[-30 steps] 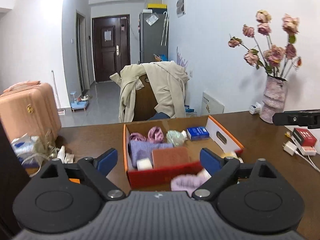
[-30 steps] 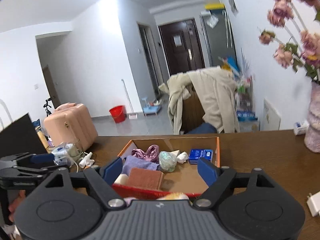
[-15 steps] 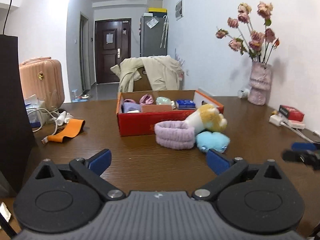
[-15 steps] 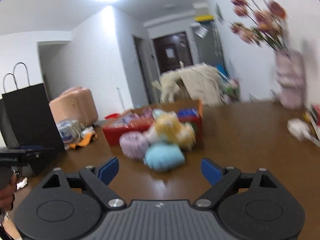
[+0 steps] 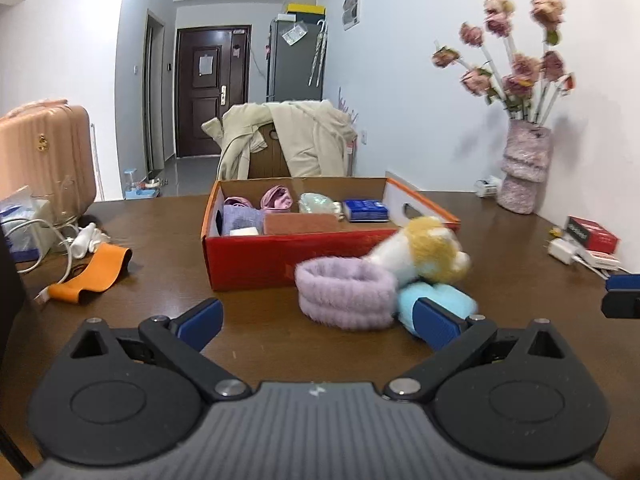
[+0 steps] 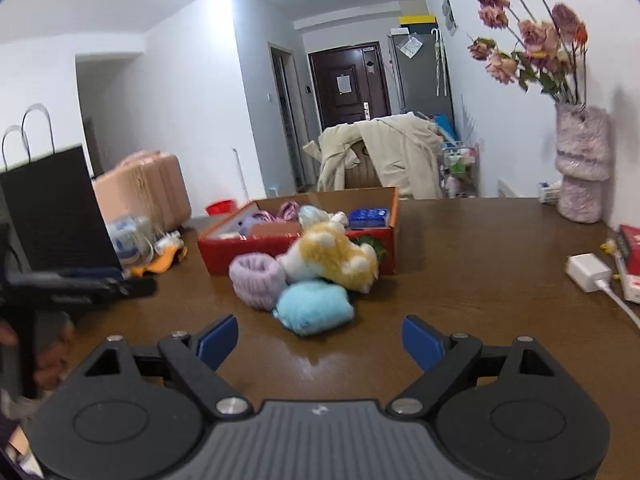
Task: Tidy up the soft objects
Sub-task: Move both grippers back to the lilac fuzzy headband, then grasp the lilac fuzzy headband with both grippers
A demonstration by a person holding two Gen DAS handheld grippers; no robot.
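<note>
A red cardboard box [image 5: 280,258] [image 6: 296,246] stands on the brown table with folded cloths, scrunchies and a blue pack inside. In front of it lie a purple fluffy headband [image 5: 344,296] [image 6: 258,276], a yellow and white plush toy [image 5: 424,246] [image 6: 332,256] and a light blue plush [image 5: 444,298] [image 6: 314,306], all touching. My left gripper [image 5: 318,322] is open, low over the table just short of the headband. My right gripper [image 6: 320,338] is open, a little short of the blue plush. Neither holds anything.
An orange strap [image 5: 90,274] and white cables lie left of the box, with a black paper bag [image 6: 52,212] beside them. A vase of dried roses [image 5: 524,172], a red carton [image 5: 592,234] and a white charger [image 6: 588,272] sit at the right. A coat-draped chair [image 5: 288,144] stands behind the table.
Both grippers have drawn back from over the box and sunk toward the table, so the plush pile now lies ahead of them. The left jaws have spread a little wider.
</note>
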